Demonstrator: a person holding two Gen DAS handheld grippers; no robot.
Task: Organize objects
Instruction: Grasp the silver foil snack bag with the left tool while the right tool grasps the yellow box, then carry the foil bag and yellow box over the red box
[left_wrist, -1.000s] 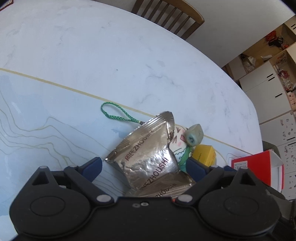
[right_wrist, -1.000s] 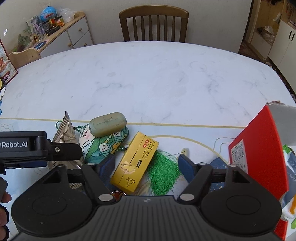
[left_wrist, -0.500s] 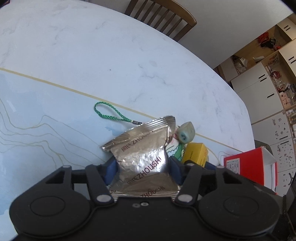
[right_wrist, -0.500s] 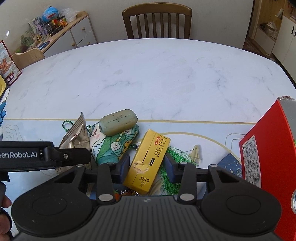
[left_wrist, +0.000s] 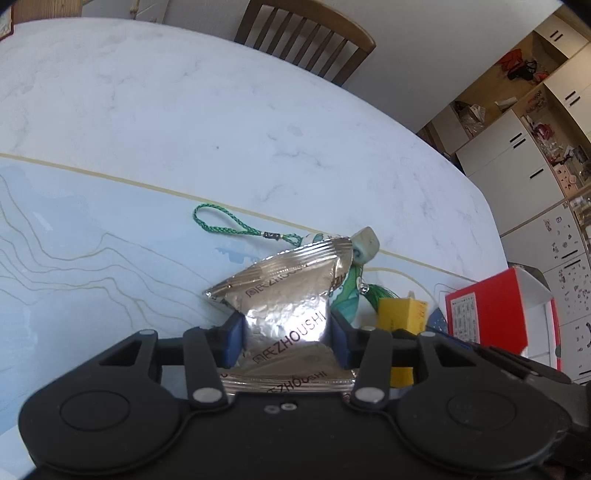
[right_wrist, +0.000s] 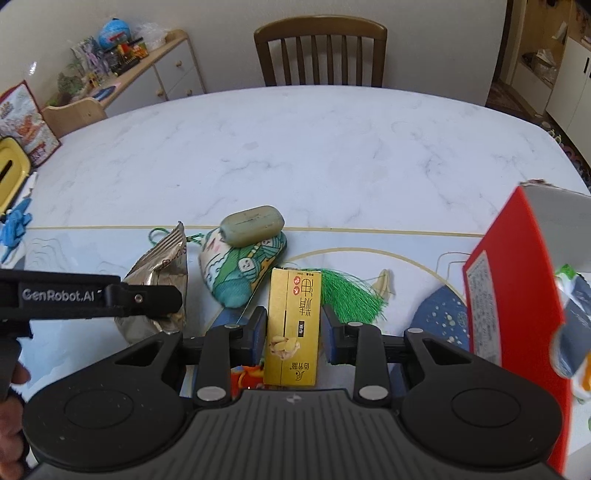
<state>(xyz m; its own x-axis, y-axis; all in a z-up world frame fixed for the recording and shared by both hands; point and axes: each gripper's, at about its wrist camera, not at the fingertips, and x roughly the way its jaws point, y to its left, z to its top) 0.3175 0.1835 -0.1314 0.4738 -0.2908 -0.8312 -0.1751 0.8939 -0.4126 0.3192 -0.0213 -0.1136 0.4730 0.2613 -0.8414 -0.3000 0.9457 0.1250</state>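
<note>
Both of our grippers have closed since a second ago, when they stood wide open around their targets. Nearest to us, our left gripper now pinches a silver foil packet between its blue pads, the packet's crimped top fanning out just ahead of the fingertips. Our right gripper is clamped on a yellow box, whose long axis runs straight forward along the fingers, so a lift needs no twist of the wrist. From the right view, the left gripper sits beside us to the left, near the same cluster.

Just beyond the right fingertips lies a green tassel, touching the box's right side. Ahead and to the left sits a patterned green pouch with a grey-green oblong block resting on top of it. A braided green cord loop trails out ahead of the left gripper on the worktop.

To the right, close by, stands a red box, likely where these things belong; our right hand is the nearer one. Farthest off, a wooden chair waits behind the worktop.
</note>
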